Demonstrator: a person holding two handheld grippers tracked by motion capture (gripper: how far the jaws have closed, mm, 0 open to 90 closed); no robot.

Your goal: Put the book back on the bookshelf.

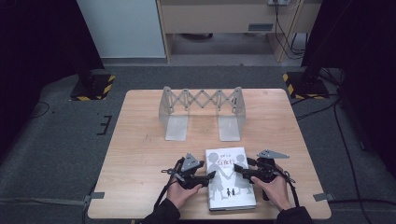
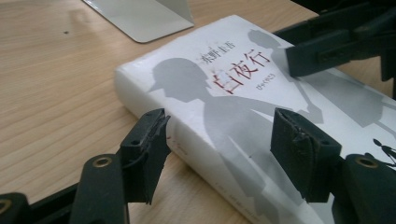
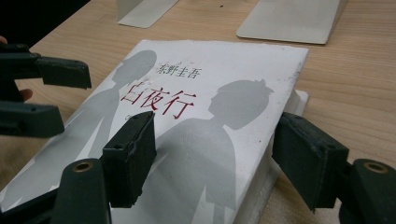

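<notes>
Book [image 1: 231,179] lying flat, cover up, at the near edge of the table [image 1: 140,140], and both grippers are right on it! Left gripper [image 1: 208,177] comes in over the book's left edge, jaws spread wide with one over the cover and one off the side above the wood. Right gripper [image 1: 239,170] mirrors it at the right edge, jaws just as wide, nothing clamped. Farther back on the table, well apart, stands a grey expanding book rack [image 1: 201,112].
</notes>
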